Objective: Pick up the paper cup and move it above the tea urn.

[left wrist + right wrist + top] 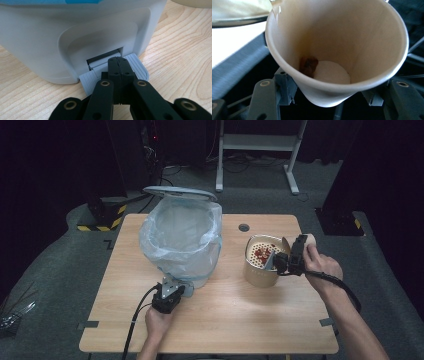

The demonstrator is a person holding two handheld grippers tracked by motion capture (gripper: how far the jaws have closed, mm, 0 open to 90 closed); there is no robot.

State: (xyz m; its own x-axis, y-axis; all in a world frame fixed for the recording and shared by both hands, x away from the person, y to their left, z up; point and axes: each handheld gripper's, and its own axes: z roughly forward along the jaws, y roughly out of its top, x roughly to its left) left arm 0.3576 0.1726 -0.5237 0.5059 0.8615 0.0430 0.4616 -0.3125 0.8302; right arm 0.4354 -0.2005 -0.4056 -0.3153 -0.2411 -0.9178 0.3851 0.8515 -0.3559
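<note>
High view showed the left gripper [174,289] low on the table [225,320], its jaws closed against the foot pedal at the base of a lidded bin [182,240] lined with a clear bag, while the right gripper [285,260] held a paper cup [300,242] tipped over a tan strainer pot [260,262] with red scraps inside. Left gripper view had the closed jaws pressing on the grey ribbed pedal [136,67] of the bin [50,37]. Right gripper view looked into the paper cup [332,45], clamped between the jaws, with a brown scrap [308,64] stuck near its bottom.
</note>
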